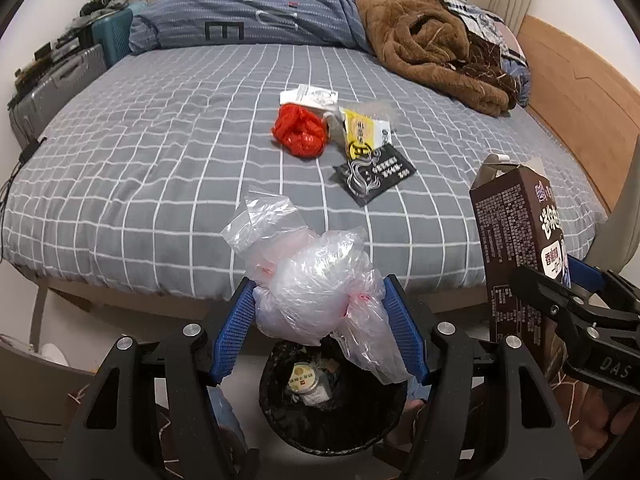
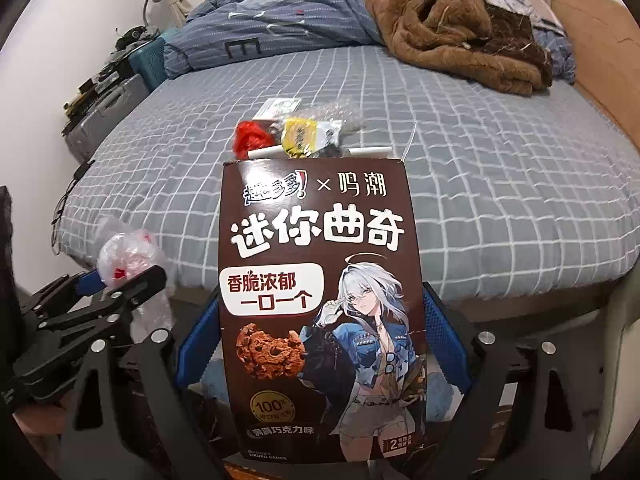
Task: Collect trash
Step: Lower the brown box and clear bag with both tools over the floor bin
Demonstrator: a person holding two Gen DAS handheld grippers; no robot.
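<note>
Clear plastic bag (image 1: pixel 304 292): pinched in the left gripper (image 1: pixel 318 330), directly above the black trash bin (image 1: pixel 280 420).
Cookie box (image 2: pixel 320 312): upright, clamped by the right gripper (image 2: pixel 320 340), right of the bin.
Red bag (image 1: pixel 299 130), yellow packet (image 1: pixel 361 135), black sachet (image 1: pixel 374 174): on the checked bed (image 1: pixel 160 160), beyond the bin.
Brown blanket (image 1: pixel 432 44): far right corner.

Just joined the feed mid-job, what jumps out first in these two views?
The brown cookie box fills the right wrist view, upright between the right gripper's fingers. The left gripper clamps a crumpled clear plastic bag just above the black trash bin. A red bag and wrappers remain mid-bed.
</note>
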